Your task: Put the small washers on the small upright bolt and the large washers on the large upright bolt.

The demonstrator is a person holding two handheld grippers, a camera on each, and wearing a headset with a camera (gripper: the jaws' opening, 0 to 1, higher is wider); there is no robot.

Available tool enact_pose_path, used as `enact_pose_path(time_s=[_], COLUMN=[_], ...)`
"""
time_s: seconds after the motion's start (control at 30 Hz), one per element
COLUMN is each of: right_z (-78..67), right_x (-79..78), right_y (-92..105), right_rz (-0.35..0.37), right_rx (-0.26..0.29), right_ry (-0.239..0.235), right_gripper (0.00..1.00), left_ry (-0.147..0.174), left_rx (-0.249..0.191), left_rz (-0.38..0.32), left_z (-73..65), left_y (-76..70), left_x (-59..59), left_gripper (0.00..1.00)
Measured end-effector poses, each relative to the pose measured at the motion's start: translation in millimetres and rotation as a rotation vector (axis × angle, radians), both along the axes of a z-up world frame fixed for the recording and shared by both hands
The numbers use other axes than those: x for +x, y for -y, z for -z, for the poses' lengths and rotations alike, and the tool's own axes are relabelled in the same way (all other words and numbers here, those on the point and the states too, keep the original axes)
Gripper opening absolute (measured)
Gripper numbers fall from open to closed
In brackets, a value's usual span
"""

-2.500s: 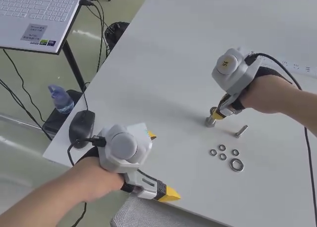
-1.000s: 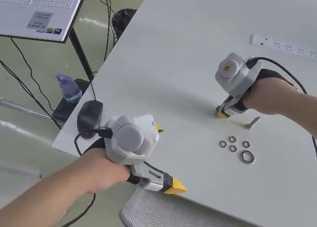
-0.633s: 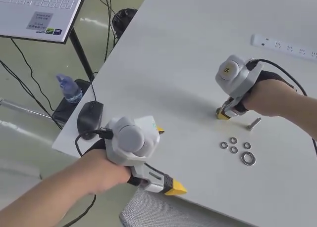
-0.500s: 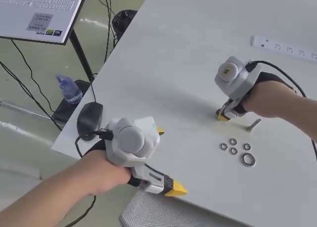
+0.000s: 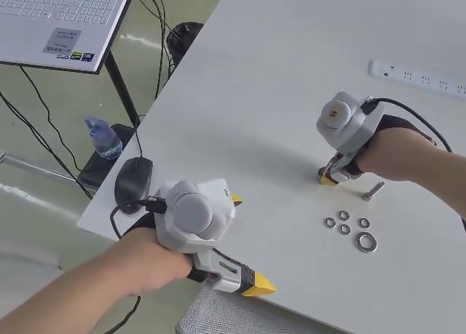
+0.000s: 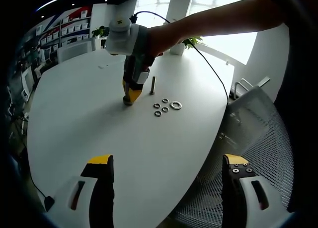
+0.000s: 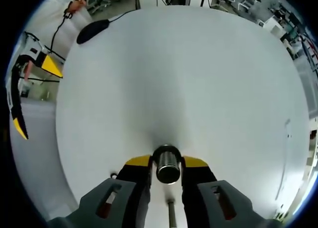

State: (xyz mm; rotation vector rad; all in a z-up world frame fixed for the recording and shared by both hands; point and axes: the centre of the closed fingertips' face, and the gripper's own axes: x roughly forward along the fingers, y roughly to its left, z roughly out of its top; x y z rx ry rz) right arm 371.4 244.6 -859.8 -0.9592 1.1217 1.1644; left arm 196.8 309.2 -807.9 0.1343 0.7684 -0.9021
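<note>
My right gripper (image 5: 329,177) is shut on the large bolt (image 7: 167,163), which it holds upright on the white table (image 5: 277,94); from above I see the bolt's round end between the yellow tips. The small bolt (image 5: 373,191) lies on its side just right of it. Several small washers (image 5: 344,223) and one large washer (image 5: 366,241) lie flat in a cluster in front. My left gripper (image 5: 246,241) hovers open over the near table edge, with nothing between its jaws. In the left gripper view the right gripper (image 6: 131,94) stands beside the washers (image 6: 165,106).
A black mouse (image 5: 135,181) sits at the table's left corner. A power strip (image 5: 419,79) lies far right. Off the table stand a laptop (image 5: 58,14) on a stand and a water bottle (image 5: 102,137). A mesh chair (image 5: 211,316) is below the near edge.
The head camera has shifted a little. The right gripper stays shut on the large bolt in the same spot beside the washers. The left gripper has barely moved.
</note>
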Motion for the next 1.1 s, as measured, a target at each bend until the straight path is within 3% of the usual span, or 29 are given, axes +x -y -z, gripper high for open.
enact_pose_path(time_s=[0.17, 0.3, 0.73, 1.1], right_z=[1.7, 0.8, 0.2, -17.1], right_x=[0.3, -0.8, 12.0, 14.2], right_y=[2.7, 1.4, 0.3, 2.8], right_rz=[-0.011, -0.01, -0.029, -0.023], right_rx=[-0.002, 0.012, 0.02, 0.037], right_ry=[-0.006, -0.012, -0.006, 0.002], right_gripper=[0.24, 0.33, 0.36, 0.37], left_ry=[0.004, 0.005, 0.01, 0.015], left_rx=[0.0, 0.001, 0.001, 0.005], left_rz=[-0.002, -0.001, -0.002, 0.001], left_z=[-0.2, 0.0, -1.8, -3.7], left_y=[0.2, 0.8, 1.1, 2.1], left_x=[0.0, -0.7, -3.1, -5.4], left_gripper=[0.9, 0.9, 0.9, 0.91])
